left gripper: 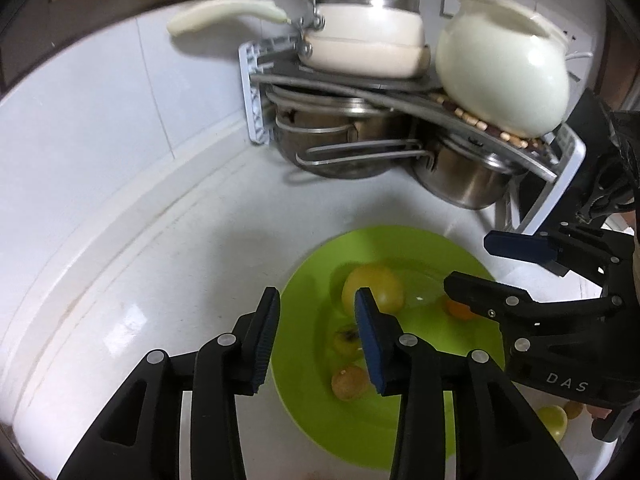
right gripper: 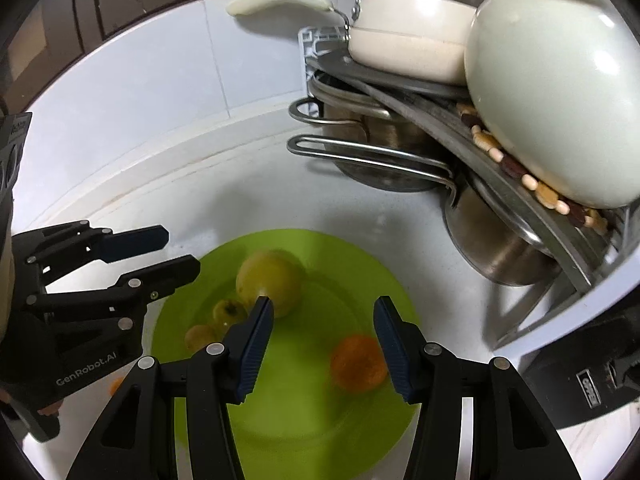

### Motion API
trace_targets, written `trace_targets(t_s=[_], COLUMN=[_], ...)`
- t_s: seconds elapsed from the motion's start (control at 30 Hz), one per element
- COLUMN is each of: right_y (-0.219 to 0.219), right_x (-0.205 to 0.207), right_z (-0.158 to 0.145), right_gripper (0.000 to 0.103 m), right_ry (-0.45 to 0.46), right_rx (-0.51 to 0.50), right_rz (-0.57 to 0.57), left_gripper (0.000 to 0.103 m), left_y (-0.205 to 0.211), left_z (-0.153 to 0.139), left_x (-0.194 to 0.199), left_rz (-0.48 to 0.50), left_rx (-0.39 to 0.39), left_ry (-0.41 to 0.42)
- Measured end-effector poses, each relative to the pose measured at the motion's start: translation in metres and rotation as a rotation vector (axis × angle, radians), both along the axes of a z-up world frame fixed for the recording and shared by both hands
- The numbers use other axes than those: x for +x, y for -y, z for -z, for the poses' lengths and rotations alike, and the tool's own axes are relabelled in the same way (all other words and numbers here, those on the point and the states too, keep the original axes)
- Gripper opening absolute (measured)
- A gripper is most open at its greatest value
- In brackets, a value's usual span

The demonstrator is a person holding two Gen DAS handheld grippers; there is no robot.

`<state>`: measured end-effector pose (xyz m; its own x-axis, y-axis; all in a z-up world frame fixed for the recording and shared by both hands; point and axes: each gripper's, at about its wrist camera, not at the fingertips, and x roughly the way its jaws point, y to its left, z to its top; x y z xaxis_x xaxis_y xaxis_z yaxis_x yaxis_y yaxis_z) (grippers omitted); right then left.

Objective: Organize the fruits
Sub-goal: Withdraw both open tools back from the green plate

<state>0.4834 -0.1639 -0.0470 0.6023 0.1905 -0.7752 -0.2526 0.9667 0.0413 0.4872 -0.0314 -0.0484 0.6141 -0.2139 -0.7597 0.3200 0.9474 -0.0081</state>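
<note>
A green plate (left gripper: 460,344) (right gripper: 320,420) lies on the white counter. It holds a large yellow fruit (left gripper: 376,284) (right gripper: 276,280), two small yellowish fruits (left gripper: 348,382) (right gripper: 226,312) and a small orange fruit (left gripper: 458,310) (right gripper: 358,362). My left gripper (left gripper: 318,340) is open and empty above the plate's left edge. My right gripper (right gripper: 324,348) is open and empty above the plate, the orange fruit lying just below its right finger. Each gripper shows in the other's view: the right one (left gripper: 476,264), the left one (right gripper: 176,248).
A dish rack (left gripper: 256,92) (right gripper: 312,56) stands at the back right with steel pots (left gripper: 460,180), cream pans and a white round jar (left gripper: 504,72) (right gripper: 556,100). Loose yellow fruits (left gripper: 554,420) lie on the counter right of the plate. A tiled wall lies behind.
</note>
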Motion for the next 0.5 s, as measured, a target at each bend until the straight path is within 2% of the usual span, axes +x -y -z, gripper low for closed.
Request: trace_targets(t_s=[0.13,0.4,0.5], right_y=[-0.001,0.000,0.000], right_x=[-0.017,-0.056,-0.073], right_z=[-0.013,-0.038,-0.046], right_gripper=[0.053,0.054,0.058], right_ry=[0.038,0.125,0.161], right_rx=[0.007,0.021,0.020], right_rz=[0.002,0.021,0.034], left_gripper=[0.042,0.060,0.063], left_y=[-0.002,-0.014,-0.020], left_z=[-0.016,-0.050,-0.059], left_x=[-0.016,-0.060,-0.077], left_rz=[-0.005,-0.046,-0.056], left_rx=[-0.001,-0.016,-0.018], left_ry=[0.047,0.144,0.178])
